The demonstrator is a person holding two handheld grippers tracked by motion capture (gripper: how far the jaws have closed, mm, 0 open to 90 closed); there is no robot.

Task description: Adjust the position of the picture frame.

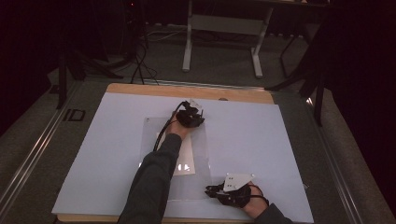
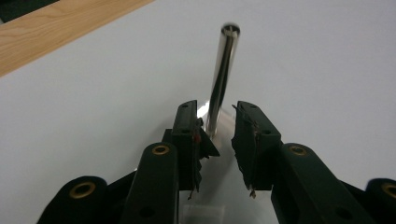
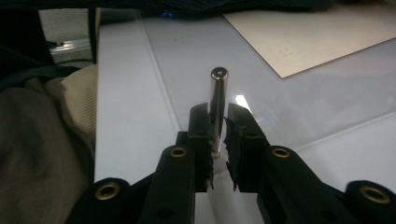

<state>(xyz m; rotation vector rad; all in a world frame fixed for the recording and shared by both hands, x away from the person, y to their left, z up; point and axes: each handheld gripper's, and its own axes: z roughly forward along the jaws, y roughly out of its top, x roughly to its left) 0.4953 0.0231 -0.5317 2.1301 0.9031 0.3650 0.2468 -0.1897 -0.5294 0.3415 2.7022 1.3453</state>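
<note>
A shiny metal rod (image 2: 223, 70) stands upright on the white surface, between the jaws of my left gripper (image 2: 215, 116). It is close to the left pad and a gap shows on the right side, so the gripper is open. A second metal rod (image 3: 217, 93) stands on a clear plastic sheet (image 3: 196, 46), and my right gripper (image 3: 217, 116) is shut on its lower part. In the high view, the left gripper (image 1: 191, 115) is at the sheet's far corner and the right gripper (image 1: 210, 190) is at its near right corner.
A white board (image 1: 261, 140) covers the wooden table (image 1: 140, 88). Under the clear sheet (image 1: 152, 128) lies a paper sheet (image 1: 186, 156) with small printed marks. The person's dark left sleeve (image 1: 149, 186) crosses the sheet. A metal table frame (image 1: 224, 28) stands beyond the table.
</note>
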